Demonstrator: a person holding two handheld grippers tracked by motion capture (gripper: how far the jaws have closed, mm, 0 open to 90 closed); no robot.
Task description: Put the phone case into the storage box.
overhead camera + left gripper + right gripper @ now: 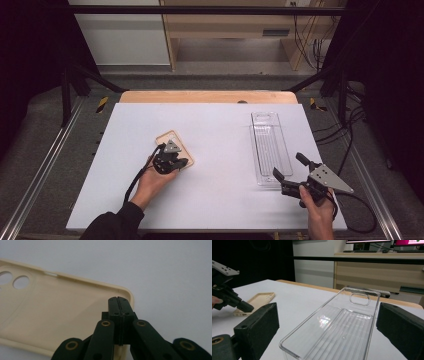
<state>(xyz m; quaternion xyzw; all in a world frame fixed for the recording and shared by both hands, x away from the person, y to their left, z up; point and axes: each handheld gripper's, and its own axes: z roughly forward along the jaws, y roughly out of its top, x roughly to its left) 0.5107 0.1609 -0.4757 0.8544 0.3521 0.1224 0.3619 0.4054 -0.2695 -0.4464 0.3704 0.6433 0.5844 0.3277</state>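
Left gripper (119, 301) pinched shut above cream phone case (50, 315); we judge it light, bendy; grab raised rim.

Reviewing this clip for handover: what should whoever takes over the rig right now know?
Left gripper: jaws shut, tips over the cream phone case, which lies inside-up on the white table; whether they pinch its rim is unclear.
Right gripper: open, empty, pointing at the near end of the clear tray.
Done: nothing moved into the tray.
Left: probably getting the case into the tray.

Even overhead light, dark surroundings, soft close-up blur.
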